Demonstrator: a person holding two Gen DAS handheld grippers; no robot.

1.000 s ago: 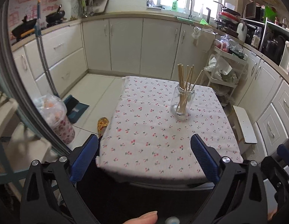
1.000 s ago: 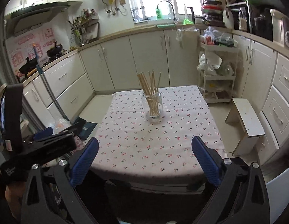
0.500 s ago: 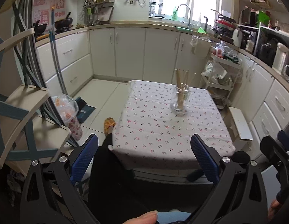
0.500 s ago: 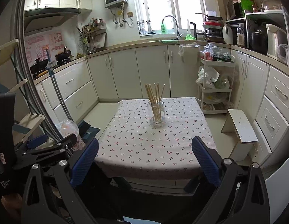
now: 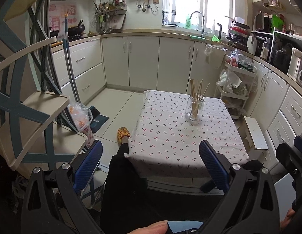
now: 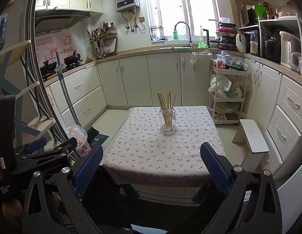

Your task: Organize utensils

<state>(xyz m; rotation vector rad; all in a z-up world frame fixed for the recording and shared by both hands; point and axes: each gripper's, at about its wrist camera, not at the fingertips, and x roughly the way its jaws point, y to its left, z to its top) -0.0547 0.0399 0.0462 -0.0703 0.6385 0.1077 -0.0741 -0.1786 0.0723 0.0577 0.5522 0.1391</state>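
Left wrist view: the left tongs (image 5: 151, 165), blue-padded fingers spread wide apart and holding nothing, hang short of the near edge of a small bench (image 5: 190, 152) draped in a cherry-print cloth. A clear glass jar (image 5: 194, 110) stands upright toward the far right of the bench, with a bundle of wooden chopsticks (image 5: 196, 91) fanned out of its mouth. A yellow slipper (image 5: 123, 133) shows on the tiled floor just left of the bench, and a white stool (image 5: 255, 135) sits at its right side.

Right wrist view: the right tongs (image 6: 151, 167) likewise gape open and empty, well back from the jar (image 6: 167, 120), which sits near the bench's (image 6: 160, 165) far middle, chopsticks (image 6: 166, 102) leaning inside it. The left tongs (image 6: 53, 152) appear at lower left, beside the bench. A white trolley (image 6: 228, 97) crowded with bags stands beyond the far right corner.
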